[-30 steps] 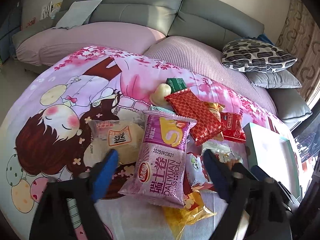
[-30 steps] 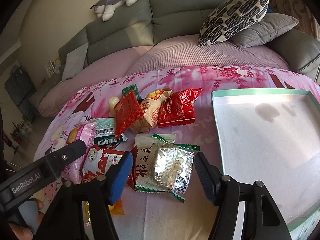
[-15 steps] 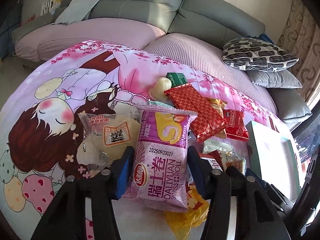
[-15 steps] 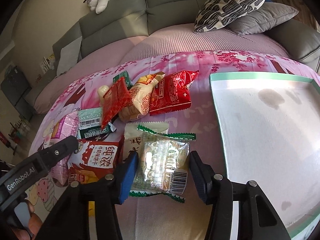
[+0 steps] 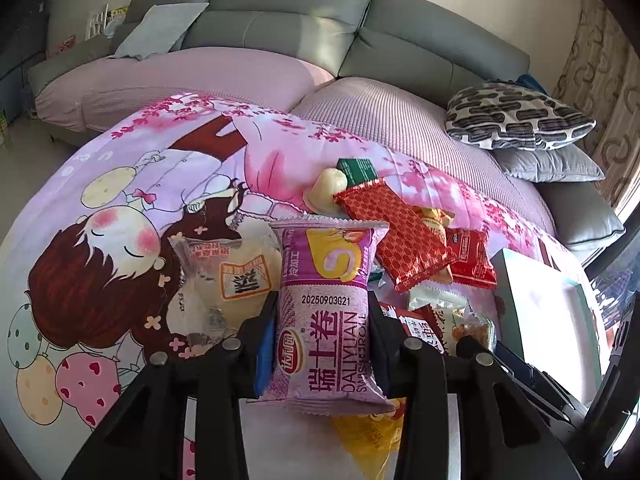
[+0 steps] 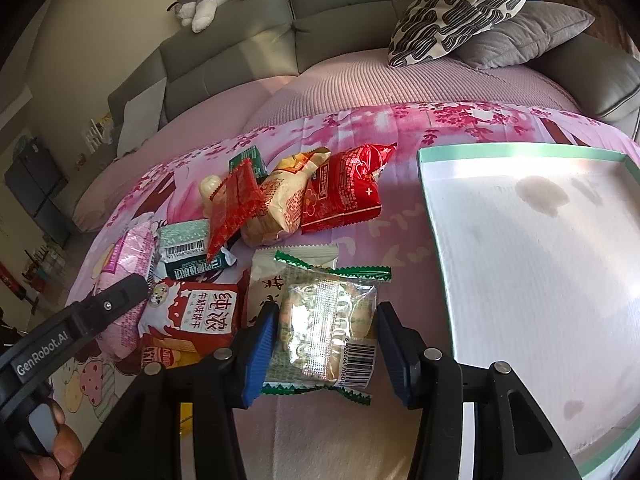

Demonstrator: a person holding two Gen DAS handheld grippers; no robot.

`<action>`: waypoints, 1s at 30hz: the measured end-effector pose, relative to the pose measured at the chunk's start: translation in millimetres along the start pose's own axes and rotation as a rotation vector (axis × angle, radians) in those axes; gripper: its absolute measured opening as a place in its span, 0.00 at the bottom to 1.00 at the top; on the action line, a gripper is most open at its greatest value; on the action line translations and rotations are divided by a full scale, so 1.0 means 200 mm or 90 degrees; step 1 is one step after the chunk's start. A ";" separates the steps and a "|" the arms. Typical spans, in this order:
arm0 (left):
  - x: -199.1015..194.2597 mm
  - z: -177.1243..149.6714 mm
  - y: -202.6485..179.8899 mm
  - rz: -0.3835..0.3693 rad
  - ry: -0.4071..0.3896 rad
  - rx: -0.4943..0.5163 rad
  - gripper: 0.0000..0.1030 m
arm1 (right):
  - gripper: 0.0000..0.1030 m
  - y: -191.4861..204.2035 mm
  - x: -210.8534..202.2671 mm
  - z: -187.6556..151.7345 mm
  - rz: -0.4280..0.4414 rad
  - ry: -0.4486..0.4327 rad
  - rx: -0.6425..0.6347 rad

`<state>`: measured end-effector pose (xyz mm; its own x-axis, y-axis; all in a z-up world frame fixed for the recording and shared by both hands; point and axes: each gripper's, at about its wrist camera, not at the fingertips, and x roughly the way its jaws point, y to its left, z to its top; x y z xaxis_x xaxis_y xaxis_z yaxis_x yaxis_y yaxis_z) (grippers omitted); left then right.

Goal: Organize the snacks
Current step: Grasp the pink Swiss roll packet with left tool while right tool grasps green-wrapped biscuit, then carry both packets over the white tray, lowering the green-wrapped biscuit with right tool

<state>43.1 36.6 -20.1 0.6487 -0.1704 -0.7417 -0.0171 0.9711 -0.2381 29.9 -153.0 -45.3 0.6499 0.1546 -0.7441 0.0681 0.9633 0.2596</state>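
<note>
the left gripper (image 5: pixel 322 338) is closing its jaws on a purple swiss roll pack (image 5: pixel 326 312) lying on the pink cartoon blanket (image 5: pixel 120 208), its blue pads pressing both sides of the pack, with a clear bun pack (image 5: pixel 224 276) just to its left. the right gripper (image 6: pixel 324 350) is straddling a clear green-edged snack pack (image 6: pixel 326 328), its pads touching the wrapper's sides, beside the white green-rimmed tray (image 6: pixel 520 152) on the right. more snacks are lying in a loose heap behind, among them a red bag (image 6: pixel 344 188) and a milk biscuit pack (image 6: pixel 196 312).
</note>
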 end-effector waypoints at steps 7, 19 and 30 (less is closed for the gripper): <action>-0.05 0.02 0.00 0.002 -0.026 -0.005 0.40 | 0.51 0.01 -0.07 0.01 0.011 -0.038 -0.005; -0.07 0.04 -0.20 -0.029 -0.049 0.057 0.40 | 0.51 -0.03 -0.19 0.06 0.013 -0.092 0.003; -0.07 -0.02 -0.50 -0.100 -0.044 0.148 0.40 | 0.51 -0.44 -0.35 0.09 -0.103 -0.128 0.110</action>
<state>32.6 -59.5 10.7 0.6802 -0.3183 -0.6603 0.2582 0.9471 -0.1905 -7.7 -252.5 -4.4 0.7560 -0.0605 -0.6518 0.2991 0.9176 0.2617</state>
